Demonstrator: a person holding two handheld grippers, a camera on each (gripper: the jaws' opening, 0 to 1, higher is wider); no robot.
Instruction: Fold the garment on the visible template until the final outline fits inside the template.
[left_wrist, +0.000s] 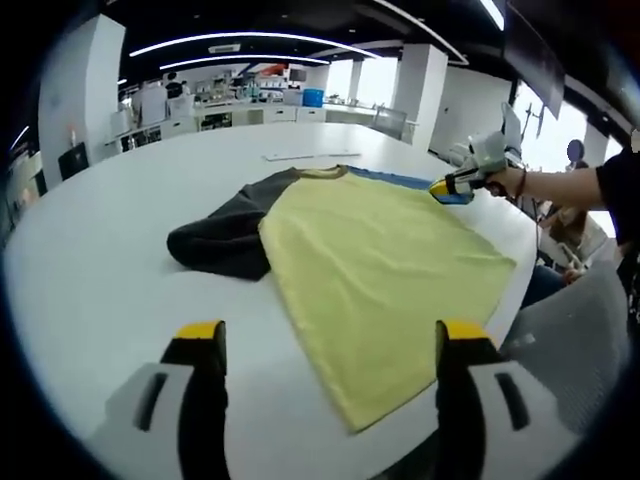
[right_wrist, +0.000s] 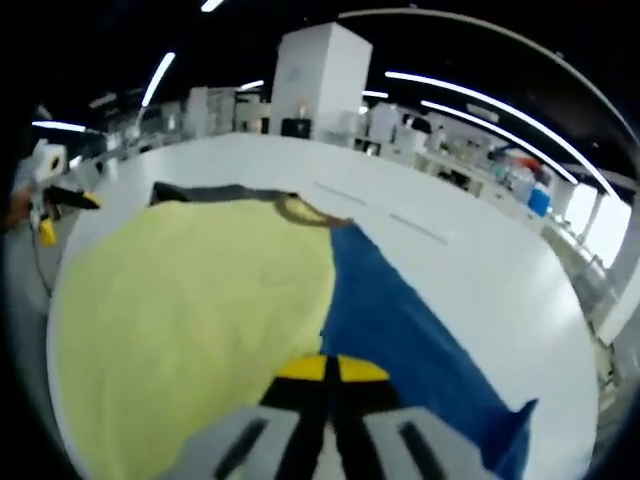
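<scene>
Yellow-and-grey garment (left_wrist: 370, 270) lies spread on the white table (left_wrist: 90, 270), over a blue template (right_wrist: 400, 330); no readable writing; left gripper (left_wrist: 325, 335) wide open, empty; right gripper (right_wrist: 330, 368) closed at the garment's edge, though grip on cloth unclear.

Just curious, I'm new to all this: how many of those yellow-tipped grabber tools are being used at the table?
2. The left gripper is in front of the yellow garment's near edge, jaws apart. The right gripper is shut on the garment's edge over the blue template.
</scene>
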